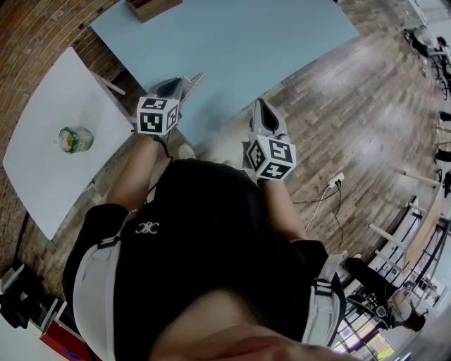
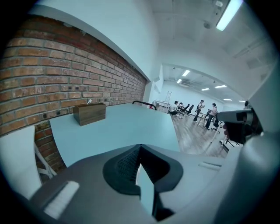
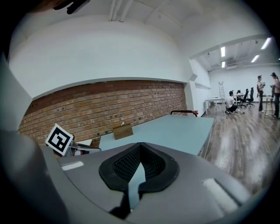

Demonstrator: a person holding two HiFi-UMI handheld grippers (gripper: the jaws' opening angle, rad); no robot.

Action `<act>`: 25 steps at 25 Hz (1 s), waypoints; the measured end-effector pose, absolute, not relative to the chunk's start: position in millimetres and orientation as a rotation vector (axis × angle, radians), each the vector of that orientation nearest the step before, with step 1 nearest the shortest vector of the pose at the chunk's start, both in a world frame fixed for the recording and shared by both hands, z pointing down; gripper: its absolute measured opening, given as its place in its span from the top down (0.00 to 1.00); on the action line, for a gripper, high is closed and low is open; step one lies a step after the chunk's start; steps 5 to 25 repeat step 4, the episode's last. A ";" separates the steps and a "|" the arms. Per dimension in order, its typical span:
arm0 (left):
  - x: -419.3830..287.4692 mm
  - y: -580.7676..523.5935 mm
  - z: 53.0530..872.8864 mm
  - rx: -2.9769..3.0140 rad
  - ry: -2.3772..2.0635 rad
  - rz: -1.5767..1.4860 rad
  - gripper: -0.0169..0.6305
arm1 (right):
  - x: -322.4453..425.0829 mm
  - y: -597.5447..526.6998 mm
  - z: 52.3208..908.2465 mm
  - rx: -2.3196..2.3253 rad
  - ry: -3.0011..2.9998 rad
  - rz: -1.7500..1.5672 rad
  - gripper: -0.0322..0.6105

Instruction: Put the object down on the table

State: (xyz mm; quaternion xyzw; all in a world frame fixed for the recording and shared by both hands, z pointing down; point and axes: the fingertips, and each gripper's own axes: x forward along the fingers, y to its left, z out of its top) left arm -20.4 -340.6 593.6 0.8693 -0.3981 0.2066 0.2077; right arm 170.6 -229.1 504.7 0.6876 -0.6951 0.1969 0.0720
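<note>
My left gripper (image 1: 185,82) is held in front of the person's chest, at the near edge of the light blue table (image 1: 232,35). Its jaws are shut, tips together, with nothing between them (image 2: 140,148). My right gripper (image 1: 259,106) hangs beside it over the wooden floor, also shut and empty (image 3: 138,145). A small greenish glass jar (image 1: 75,139) stands on the white table (image 1: 42,176) to the left, well apart from both grippers. The left gripper's marker cube (image 3: 59,139) shows in the right gripper view.
A wooden box (image 1: 151,7) (image 2: 89,113) (image 3: 122,131) sits at the blue table's far edge by the brick wall (image 2: 65,83). Wooden floor (image 1: 366,113) spreads to the right, with a cable and socket (image 1: 335,180). People and office chairs (image 2: 201,109) are far down the room.
</note>
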 end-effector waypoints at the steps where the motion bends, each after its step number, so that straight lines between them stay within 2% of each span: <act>1: -19.9 -341.2 593.8 2.413 -1.107 0.571 0.97 | 171.4 -230.1 504.2 2.065 -2.091 0.590 0.93; 25: -19.3 -343.5 593.6 2.396 -1.109 0.564 0.97 | 173.2 -233.6 502.7 2.059 -2.097 0.587 0.93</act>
